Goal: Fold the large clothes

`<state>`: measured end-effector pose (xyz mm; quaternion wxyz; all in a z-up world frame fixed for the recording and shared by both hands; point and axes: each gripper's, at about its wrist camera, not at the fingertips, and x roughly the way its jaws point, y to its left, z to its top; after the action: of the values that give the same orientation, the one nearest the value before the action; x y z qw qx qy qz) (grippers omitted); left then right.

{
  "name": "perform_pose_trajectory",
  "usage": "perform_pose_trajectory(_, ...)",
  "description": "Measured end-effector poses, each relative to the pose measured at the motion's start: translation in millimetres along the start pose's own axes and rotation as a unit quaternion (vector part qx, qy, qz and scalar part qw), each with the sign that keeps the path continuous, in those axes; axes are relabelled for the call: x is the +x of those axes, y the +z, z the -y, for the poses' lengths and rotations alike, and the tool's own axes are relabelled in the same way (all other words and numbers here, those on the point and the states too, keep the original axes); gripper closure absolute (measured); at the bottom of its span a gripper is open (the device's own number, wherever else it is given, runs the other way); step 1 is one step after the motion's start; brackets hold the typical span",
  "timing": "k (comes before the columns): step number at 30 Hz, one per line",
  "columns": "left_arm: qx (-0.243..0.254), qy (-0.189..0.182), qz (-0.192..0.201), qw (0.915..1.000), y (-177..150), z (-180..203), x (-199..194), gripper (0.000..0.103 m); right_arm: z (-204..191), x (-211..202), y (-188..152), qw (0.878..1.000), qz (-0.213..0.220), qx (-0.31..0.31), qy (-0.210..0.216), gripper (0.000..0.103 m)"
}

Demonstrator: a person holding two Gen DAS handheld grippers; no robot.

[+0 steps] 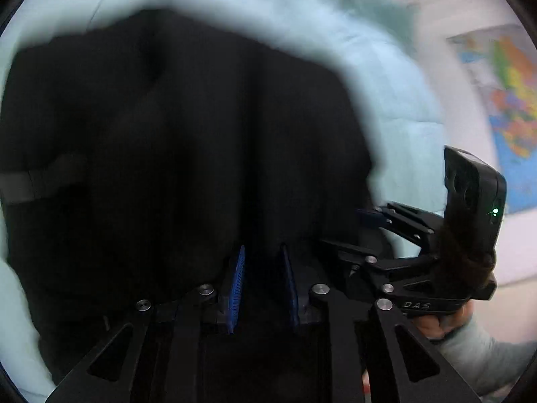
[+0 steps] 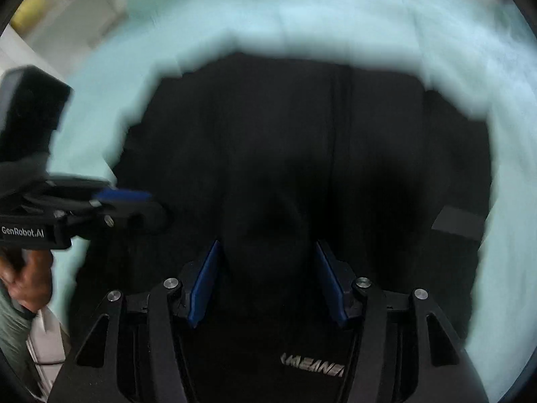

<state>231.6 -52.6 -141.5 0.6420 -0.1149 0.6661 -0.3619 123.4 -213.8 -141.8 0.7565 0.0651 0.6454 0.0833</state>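
Observation:
A large black garment (image 1: 167,134) lies spread on the pale blue sheet (image 1: 386,84), blurred in both views. My left gripper (image 1: 263,285) points down onto it, jaws a little apart. Its left pad's ribbed blue face is bare, with dark cloth low in the gap. In the right wrist view the garment (image 2: 302,134) fills the middle, with a grey strip (image 2: 459,223) at its right edge. My right gripper (image 2: 268,282) stands wide open over a hump of the black cloth, pads clear of it. Each gripper shows in the other's view: the right gripper (image 1: 369,216), the left gripper (image 2: 134,205).
The sheet (image 2: 302,10) rings the garment on all sides. A coloured world map (image 1: 510,100) hangs on the wall at the right. White shelving (image 2: 67,0) stands beyond the bed's far left corner. A hand (image 1: 436,325) in a grey-green sleeve holds the right tool.

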Motion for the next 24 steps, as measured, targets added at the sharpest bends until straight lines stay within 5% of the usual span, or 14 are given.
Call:
perform_pose_trajectory(4, -0.07, -0.053, 0.026, 0.9958, -15, -26, 10, 0.081, 0, 29, -26, 1.0, 0.012, 0.011, -0.012, 0.043)
perform_pose_trajectory(9, -0.004, -0.016, 0.048, 0.9987, -25, 16, -22, 0.08, -9, 2, -26, 1.0, 0.025, -0.005, -0.003, 0.042)
perform_pose_trajectory(13, 0.035, -0.042, 0.086, 0.9948, -34, 49, -60, 0.078, -12, -23, -48, 0.999, 0.028, -0.025, 0.012, 0.042)
perform_pose_trajectory(17, 0.038, -0.019, 0.125, 0.9913, -35, 56, -69, 0.054, -9, -58, -51, 0.998, 0.058, -0.02, 0.003, 0.042)
perform_pose_trajectory(22, -0.015, 0.029, 0.06, 0.9977, -34, 26, -1, 0.053, 8, -90, -2, 0.992, 0.127, 0.005, -0.025, 0.042)
perform_pose_trajectory(24, -0.028, 0.02, 0.057, 0.9978, -37, 19, 13, 0.053, 13, -83, 20, 0.989, 0.142, 0.011, -0.048, 0.042)
